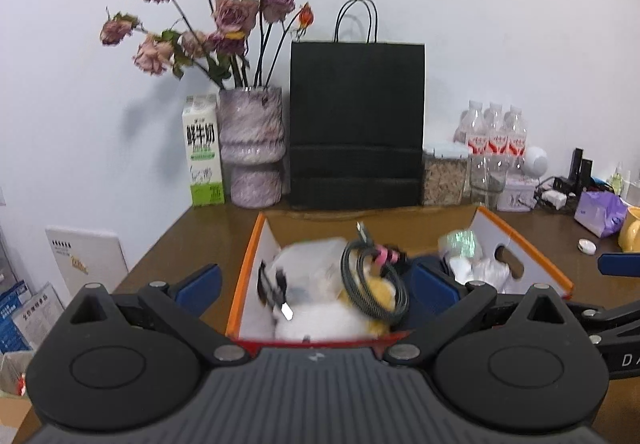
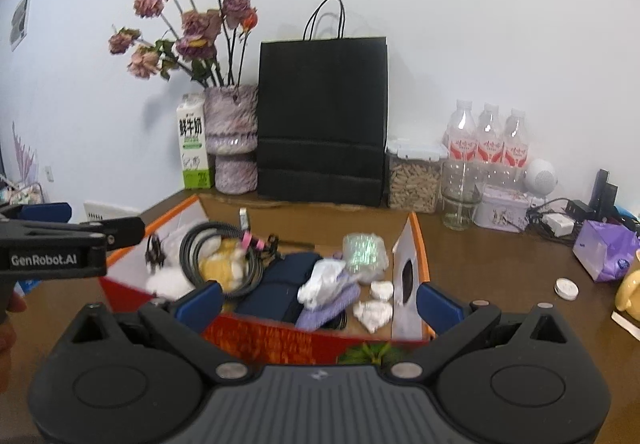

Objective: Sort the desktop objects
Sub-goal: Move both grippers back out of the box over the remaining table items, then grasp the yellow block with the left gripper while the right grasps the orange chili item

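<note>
On brown desk (image 2: 500,268), orange box (image 2: 422,244), black bag (image 2: 322,124).

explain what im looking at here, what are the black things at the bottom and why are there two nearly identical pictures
No robot arm here: a person holds a two-finger gripper in each hand, and each gripper carries a fisheye camera looking forward along its fingers. So there are two pictures, one from the left gripper and one from the right gripper. The black shapes at the bottom are the gripper bodies; the blue pads are fingertips.

Both grippers are open and hold nothing. Both hover over an orange-edged box on a brown desk. In the box lie a coiled cable, a dark blue pouch and crumpled white paper. Behind stand a black paper bag, a vase of dried roses, a milk carton and water bottles.
</note>
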`<act>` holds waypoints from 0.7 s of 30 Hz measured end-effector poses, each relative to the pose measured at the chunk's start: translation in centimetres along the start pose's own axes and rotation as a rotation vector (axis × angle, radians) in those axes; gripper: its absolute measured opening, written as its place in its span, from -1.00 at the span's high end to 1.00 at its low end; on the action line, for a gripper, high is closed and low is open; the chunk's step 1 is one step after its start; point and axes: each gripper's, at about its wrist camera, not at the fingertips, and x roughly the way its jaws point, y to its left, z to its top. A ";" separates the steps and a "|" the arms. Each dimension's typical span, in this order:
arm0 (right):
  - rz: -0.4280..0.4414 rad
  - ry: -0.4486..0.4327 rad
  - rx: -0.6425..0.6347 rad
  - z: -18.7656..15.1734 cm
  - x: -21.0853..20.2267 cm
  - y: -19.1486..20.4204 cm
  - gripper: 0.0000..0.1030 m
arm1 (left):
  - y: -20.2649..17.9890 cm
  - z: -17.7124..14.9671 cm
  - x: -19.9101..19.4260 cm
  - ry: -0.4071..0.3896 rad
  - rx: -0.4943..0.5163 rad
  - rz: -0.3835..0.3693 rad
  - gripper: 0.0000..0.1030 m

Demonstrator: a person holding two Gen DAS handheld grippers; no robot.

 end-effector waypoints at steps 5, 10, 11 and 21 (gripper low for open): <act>-0.008 0.041 -0.016 -2.2 -0.6 0.4 -1.00 | 0.3 -2.2 -0.2 0.057 0.018 -0.020 -1.00; -0.023 0.099 -0.018 -4.5 -0.5 0.2 -1.00 | -0.2 -4.5 0.0 0.120 0.027 -0.044 -1.00; -0.027 0.113 -0.019 -4.9 -0.4 0.1 -1.00 | -0.4 -4.9 0.0 0.130 0.025 -0.049 -1.00; -0.065 0.203 -0.015 -8.3 -0.5 -1.5 -1.00 | -3.1 -7.1 0.4 0.213 0.030 -0.119 -1.00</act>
